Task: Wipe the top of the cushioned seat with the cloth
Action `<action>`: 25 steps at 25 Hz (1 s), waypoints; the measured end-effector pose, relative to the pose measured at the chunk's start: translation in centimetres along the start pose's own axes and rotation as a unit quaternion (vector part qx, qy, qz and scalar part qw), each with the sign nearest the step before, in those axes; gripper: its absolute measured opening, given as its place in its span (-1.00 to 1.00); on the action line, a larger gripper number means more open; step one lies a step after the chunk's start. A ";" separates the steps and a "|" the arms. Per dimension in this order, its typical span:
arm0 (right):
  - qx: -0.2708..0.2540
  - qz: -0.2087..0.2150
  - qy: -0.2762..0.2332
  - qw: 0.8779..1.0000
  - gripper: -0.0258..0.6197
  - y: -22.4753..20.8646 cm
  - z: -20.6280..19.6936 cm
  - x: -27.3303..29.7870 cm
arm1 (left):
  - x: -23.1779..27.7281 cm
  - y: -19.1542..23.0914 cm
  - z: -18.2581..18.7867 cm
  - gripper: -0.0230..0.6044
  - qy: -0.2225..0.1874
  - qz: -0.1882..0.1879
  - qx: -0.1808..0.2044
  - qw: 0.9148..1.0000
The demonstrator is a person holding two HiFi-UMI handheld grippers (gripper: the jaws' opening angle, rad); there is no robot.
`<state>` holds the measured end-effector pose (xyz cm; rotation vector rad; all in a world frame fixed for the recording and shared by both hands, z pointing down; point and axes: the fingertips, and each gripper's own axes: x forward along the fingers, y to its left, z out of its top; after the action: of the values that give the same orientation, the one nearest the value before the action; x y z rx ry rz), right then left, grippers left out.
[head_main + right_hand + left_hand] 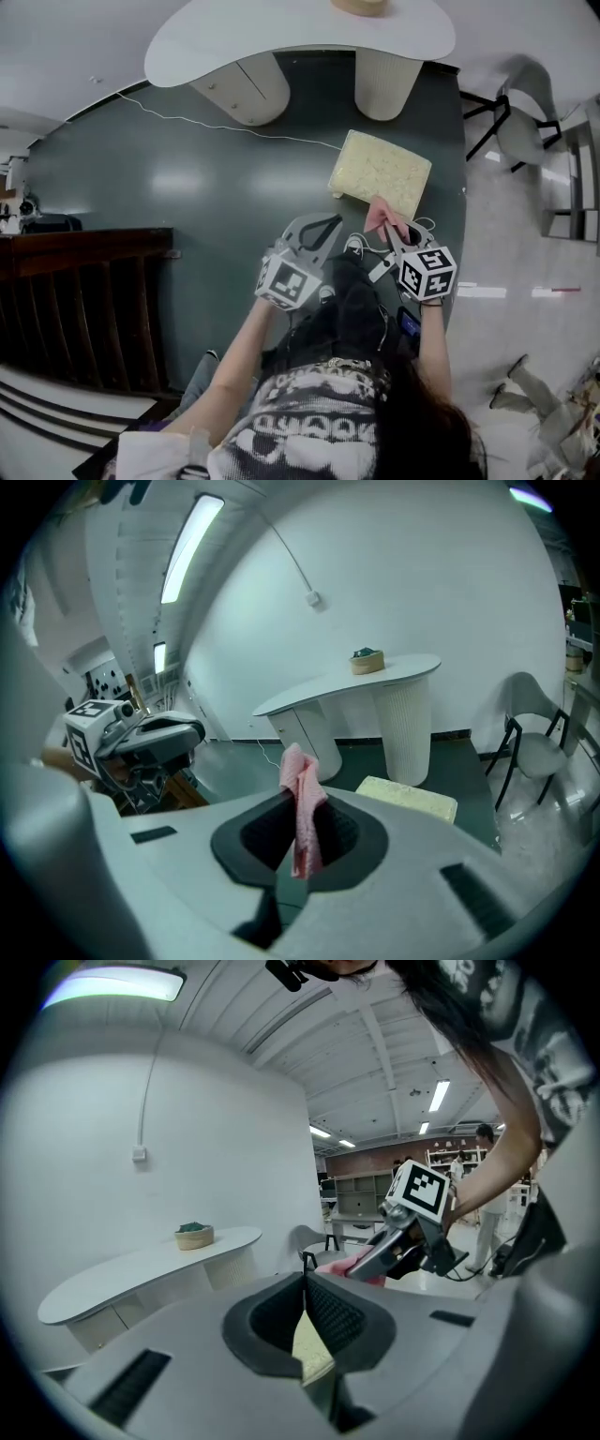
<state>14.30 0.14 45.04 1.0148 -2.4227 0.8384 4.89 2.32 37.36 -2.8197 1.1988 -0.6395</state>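
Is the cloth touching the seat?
Apart. The right gripper view shows the cloth pinched by the right gripper, hanging clear, with green floor between it and the seat.

Head view looks steeply down; both gripper views apparently share the table (375, 679).

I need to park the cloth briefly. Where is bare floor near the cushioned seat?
Left of the cushioned seat the green floor is bare up to the dark wooden rails, save a thin white cable. Crowded: behind the seat by the table legs, and in front, the right gripper.
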 end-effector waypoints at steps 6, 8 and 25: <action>-0.033 0.011 -0.013 0.999 -0.89 6.2 -1.4 -2.6 | -6.5 -2.9 -0.2 -0.91 -0.011 0.023 0.000 1.000; -0.042 0.014 -0.019 0.999 -0.89 8.0 -1.9 -3.8 | -8.5 -4.2 -0.4 -0.91 -0.014 0.029 0.001 0.999; -0.088 0.009 -0.087 0.992 -0.89 17.1 -5.4 -13.9 | -17.3 -14.2 0.2 -0.91 -0.042 0.028 0.019 0.999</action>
<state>11.58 20.32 35.09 1.0376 -2.6002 0.5497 3.90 24.31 33.28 -2.7410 1.2331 -0.5281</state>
